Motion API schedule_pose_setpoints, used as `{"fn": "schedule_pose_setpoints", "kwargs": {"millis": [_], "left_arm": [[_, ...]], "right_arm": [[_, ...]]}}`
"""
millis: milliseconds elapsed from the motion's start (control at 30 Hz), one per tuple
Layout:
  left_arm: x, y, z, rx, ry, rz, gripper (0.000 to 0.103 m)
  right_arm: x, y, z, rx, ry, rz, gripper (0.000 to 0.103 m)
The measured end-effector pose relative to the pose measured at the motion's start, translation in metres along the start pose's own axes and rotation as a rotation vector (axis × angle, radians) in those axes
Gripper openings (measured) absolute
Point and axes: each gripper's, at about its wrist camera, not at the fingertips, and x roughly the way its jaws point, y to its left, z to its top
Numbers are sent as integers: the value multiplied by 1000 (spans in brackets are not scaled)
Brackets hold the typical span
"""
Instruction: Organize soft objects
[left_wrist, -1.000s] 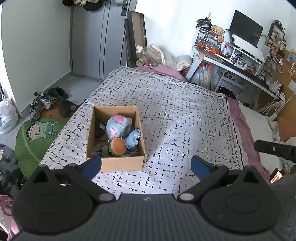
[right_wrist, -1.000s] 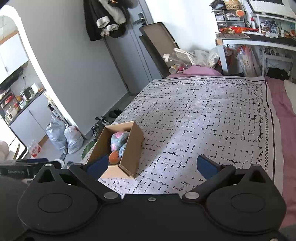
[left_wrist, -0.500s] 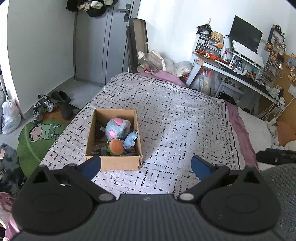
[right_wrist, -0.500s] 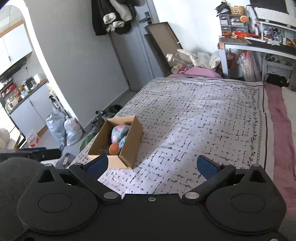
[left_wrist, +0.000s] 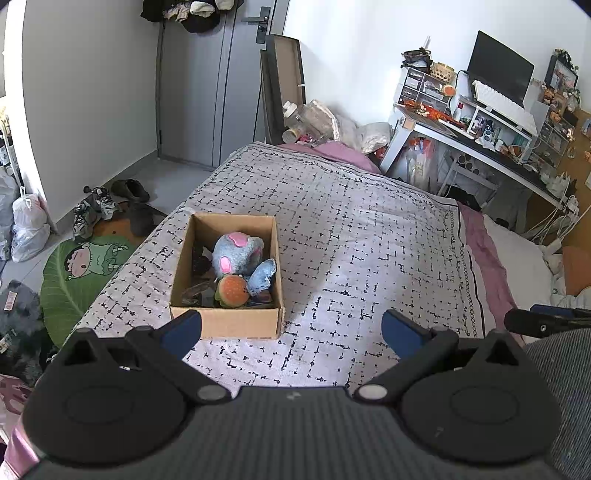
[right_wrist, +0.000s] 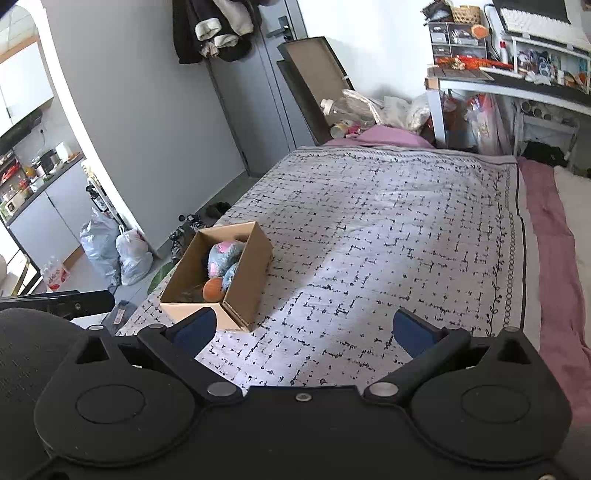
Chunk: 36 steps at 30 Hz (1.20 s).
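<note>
An open brown cardboard box (left_wrist: 225, 325) sits on a bed covered w/ a white quilt printed in black dashes (left_wrist: 362, 258), near the quilt's edge on the side facing the grey door (left_wrist: 207, 85). Inside the box: a blue-grey plush toy w/ pink patches (left_wrist: 236, 251) toward the middle, and an orange, round burger-shaped plush (left_wrist: 232, 290) touching it at the box's near end; darker items lie along the box's left wall, too dim to identify. The left tongs (left_wrist: 291, 330), black arms w/ blue pads, are spread wide and empty, held above the quilt just beside the box's near wall. The right tongs (right_wrist: 303, 330) are likewise spread wide, gripping nothing, w/ the box (right_wrist: 236, 280) ahead on their left. Beyond the box, on the floor: shoes (left_wrist: 96, 210) and a green round mat w/ a cartoon figure (left_wrist: 77, 266). A cluttered white bench w/ a dark monitor (left_wrist: 495, 122) stands well apart from the box, across the bed.
</note>
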Motion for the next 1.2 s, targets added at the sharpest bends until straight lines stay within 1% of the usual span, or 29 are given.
{"fn": "schedule_pose_setpoints", "kwargs": {"millis": [467, 1200], "left_arm": [[0, -3, -1, 5, -5, 9, 103], [0, -3, -1, 3, -6, 10, 103]], "right_arm": [[-1, -1, -1, 11, 0, 0, 103], [-3, -1, -2, 12, -4, -32, 103]]}}
